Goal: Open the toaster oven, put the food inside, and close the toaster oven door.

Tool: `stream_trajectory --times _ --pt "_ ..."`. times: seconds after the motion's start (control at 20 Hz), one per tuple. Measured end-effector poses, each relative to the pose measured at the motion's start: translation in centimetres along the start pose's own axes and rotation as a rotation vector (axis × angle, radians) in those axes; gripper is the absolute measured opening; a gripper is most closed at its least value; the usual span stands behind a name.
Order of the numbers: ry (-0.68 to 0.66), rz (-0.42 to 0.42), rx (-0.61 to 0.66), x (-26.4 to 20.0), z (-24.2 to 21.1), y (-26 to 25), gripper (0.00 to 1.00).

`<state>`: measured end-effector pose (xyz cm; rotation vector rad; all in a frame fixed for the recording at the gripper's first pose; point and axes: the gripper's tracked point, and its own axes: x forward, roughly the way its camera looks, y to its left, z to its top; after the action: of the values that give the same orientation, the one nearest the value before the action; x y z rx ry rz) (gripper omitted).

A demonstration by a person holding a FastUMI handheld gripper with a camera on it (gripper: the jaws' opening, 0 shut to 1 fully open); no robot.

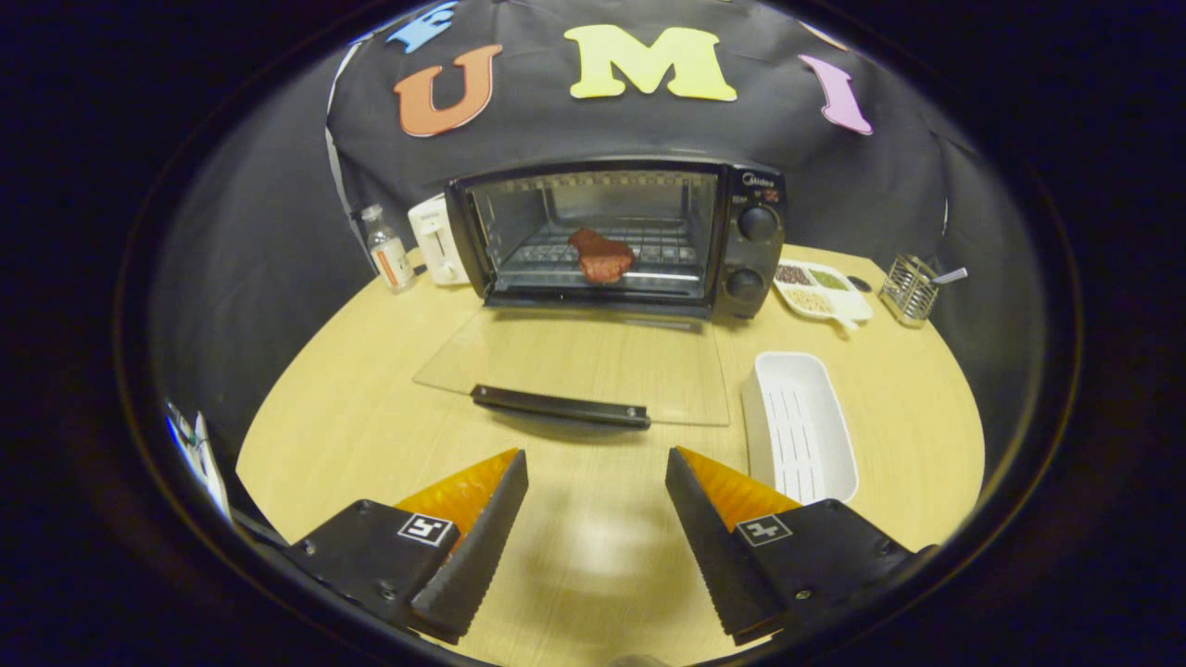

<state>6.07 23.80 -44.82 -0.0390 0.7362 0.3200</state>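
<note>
Gripper view: tool [597, 468] is held open and empty above the worktop [352, 371]. Food [600, 256] is already sat on the oven [616, 236] rack. Glass door [574, 363] lies flat, probably light but fragile; best lifted by its stiff handle [560, 407].

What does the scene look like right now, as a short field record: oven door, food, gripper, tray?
oven door: toaster oven open, glass door lying flat on the table
food: reddish piece on the rack inside
hand-held gripper: open, holding nothing, short of the door handle
white tray: empty, right of the door
left to do: close door
</note>
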Motion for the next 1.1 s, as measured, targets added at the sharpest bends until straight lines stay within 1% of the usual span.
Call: stream_trajectory --times 0.2,0.3,0.35,0.5,0.6,0.8,0.95,1.1 --pt "0.042 0.004 0.014 1.6 -2.0 0.9 0.96" --pt "0.052 0.008 0.013 2.3 -2.2 1.5 0.96" --pt "0.058 -0.002 0.010 2.8 -2.2 1.6 0.96" --pt "0.064 0.008 0.022 4.5 -1.9 2.6 0.96" --pt "0.077 -0.003 0.035 5.5 -2.0 2.7 0.96" --pt "0.056 -0.035 0.039 7.2 -0.5 2.9 0.96" --pt "0.061 -0.055 0.046 8.0 0.3 2.9 0.96" --pt "0.077 -0.049 0.052 7.9 0.5 3.0 0.96"
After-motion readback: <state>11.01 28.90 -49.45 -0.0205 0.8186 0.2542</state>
